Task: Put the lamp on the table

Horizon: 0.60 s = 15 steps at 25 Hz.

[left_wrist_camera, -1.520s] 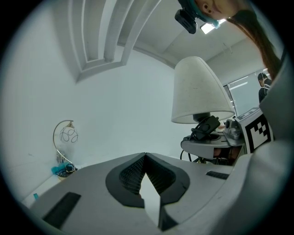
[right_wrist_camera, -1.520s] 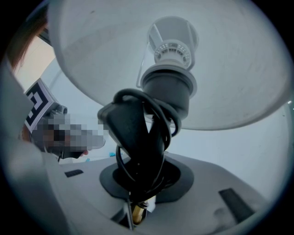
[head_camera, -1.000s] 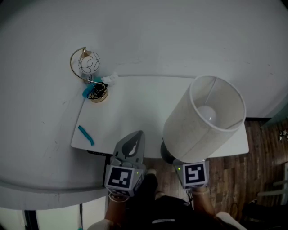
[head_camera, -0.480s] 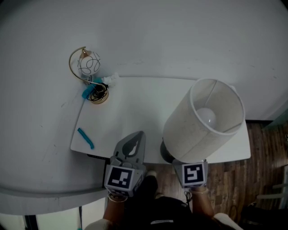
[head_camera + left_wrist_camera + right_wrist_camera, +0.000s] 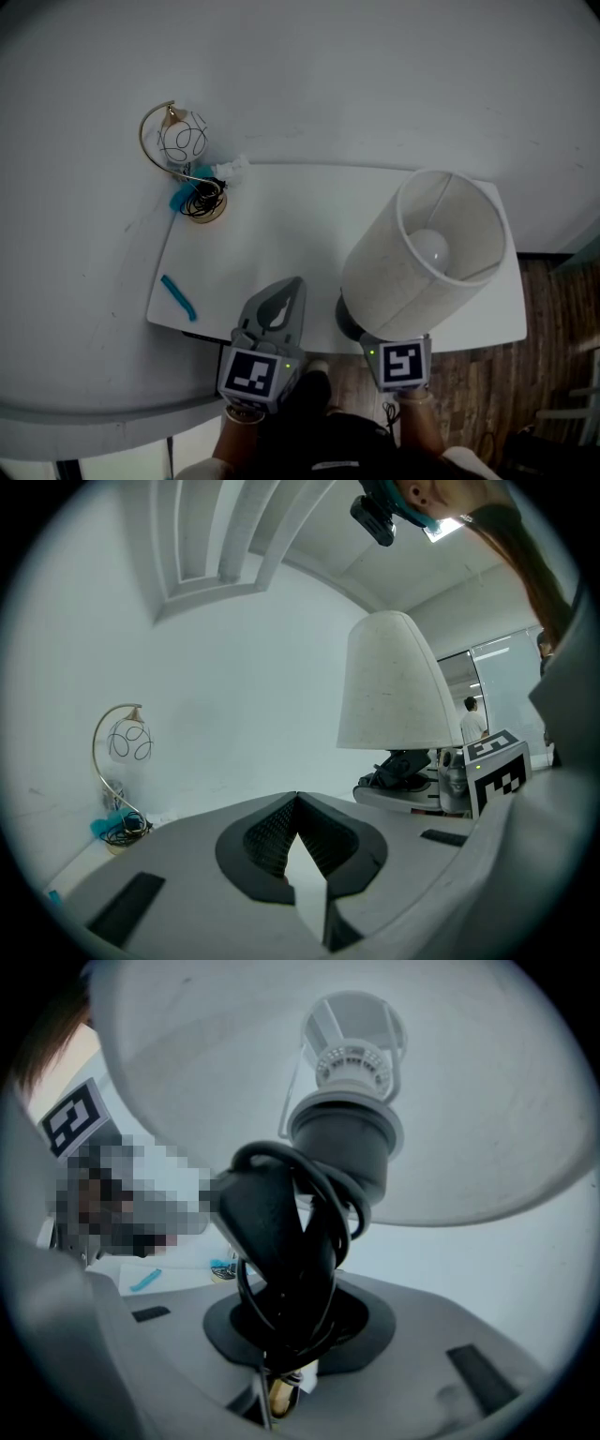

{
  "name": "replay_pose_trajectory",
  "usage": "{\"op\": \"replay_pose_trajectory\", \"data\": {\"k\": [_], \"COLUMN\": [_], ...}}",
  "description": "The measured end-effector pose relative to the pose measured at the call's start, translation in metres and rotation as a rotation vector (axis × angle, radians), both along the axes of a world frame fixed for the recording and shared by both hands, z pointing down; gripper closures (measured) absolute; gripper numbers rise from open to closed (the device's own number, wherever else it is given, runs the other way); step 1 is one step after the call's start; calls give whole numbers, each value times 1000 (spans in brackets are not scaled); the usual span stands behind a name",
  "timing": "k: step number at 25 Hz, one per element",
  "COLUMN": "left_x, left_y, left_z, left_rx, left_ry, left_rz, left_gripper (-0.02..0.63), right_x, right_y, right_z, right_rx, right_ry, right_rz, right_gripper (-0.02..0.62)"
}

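A plain white wall (image 5: pixel 309 75) fills most of the head view, and a white rectangular table (image 5: pixel 272 225) stands pushed against it. To the table's right and in front of it, the floor (image 5: pixel 487 394) is dark brown wooden planks. From lower down, a pale ceiling (image 5: pixel 375 574) with a stepped recessed moulding shows, with a bright ceiling light (image 5: pixel 450 527) and tall glass panels (image 5: pixel 497 682) at the far right.

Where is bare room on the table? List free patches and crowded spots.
Free: the middle of the table, bordered by the small gold lamp at the far left corner, the teal strip by the left edge and the lamp in the right gripper. Crowded: the far left corner, with a black cord at that lamp's foot.
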<state>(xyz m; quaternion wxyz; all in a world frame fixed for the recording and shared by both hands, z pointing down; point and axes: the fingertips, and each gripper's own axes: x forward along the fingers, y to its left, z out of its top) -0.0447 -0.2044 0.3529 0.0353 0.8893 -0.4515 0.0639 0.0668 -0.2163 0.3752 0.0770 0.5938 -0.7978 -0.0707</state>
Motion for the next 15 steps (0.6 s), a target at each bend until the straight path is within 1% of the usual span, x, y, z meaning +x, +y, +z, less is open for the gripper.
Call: {"op": "replay_pose_trajectory", "data": {"k": [9,15], "left_x": [5,3], "left_y": [-24,-38], "left_z": [6,9], "left_rx": [-11,-15], "left_ry": [4,6], "left_rz": [20,19], "left_gripper": [606,606], "right_x": [2,2], "right_y": [-30,-46], "right_z": [12,20], "right_rx": [-15,-23], "right_ry": [-1,2], "right_rz": [12,17], "right_gripper": [514,514]}}
